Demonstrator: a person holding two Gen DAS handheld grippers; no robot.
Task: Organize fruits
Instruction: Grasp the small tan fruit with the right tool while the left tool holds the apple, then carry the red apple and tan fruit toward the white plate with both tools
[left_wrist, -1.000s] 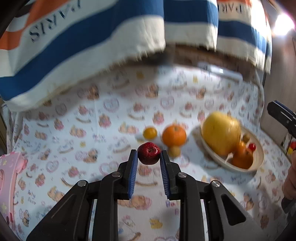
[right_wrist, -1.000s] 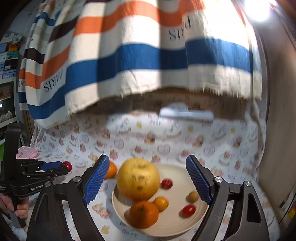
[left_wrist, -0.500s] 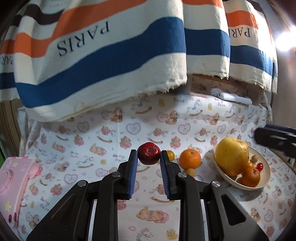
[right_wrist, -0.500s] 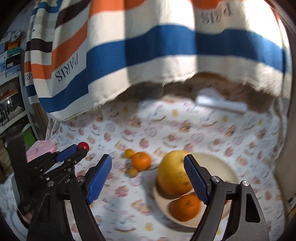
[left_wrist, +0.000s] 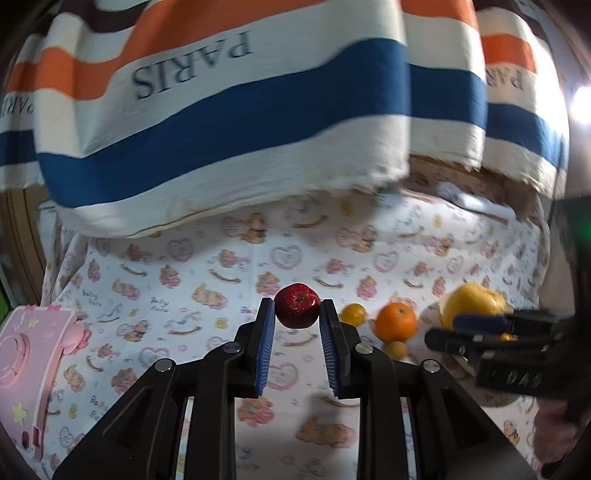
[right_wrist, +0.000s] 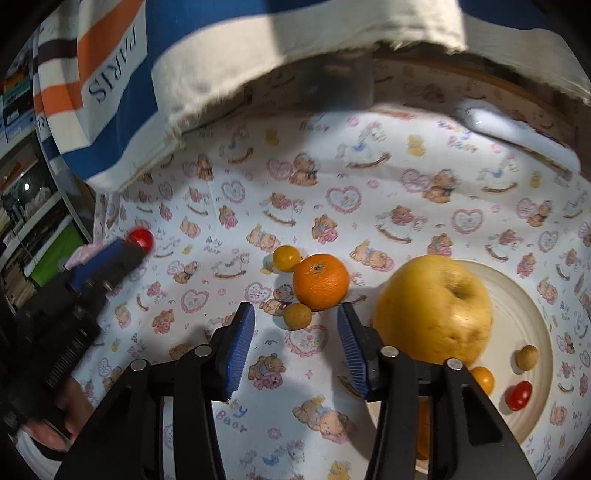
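My left gripper (left_wrist: 297, 314) is shut on a small dark red apple (left_wrist: 297, 305), held above the patterned cloth; it shows at the left of the right wrist view (right_wrist: 122, 251). My right gripper (right_wrist: 295, 325) is open and empty, low over the cloth, with a small brownish-yellow fruit (right_wrist: 296, 316) between its fingertips. An orange (right_wrist: 320, 281) and a small yellow fruit (right_wrist: 286, 257) lie just beyond. A cream plate (right_wrist: 524, 310) to the right holds a big yellow fruit (right_wrist: 432, 309), a red cherry tomato (right_wrist: 518, 395) and small yellow fruits.
A striped "PARIS" cloth (left_wrist: 236, 110) hangs over the back of the table. A pink toy case (left_wrist: 29, 373) lies at the left edge. A white flat object (right_wrist: 491, 123) lies at the back right. Shelves stand off the table's left side (right_wrist: 33, 192).
My right gripper has dropped and moved left from over the plate to the loose fruits on the cloth. My left gripper has drawn back and left, still holding the apple.
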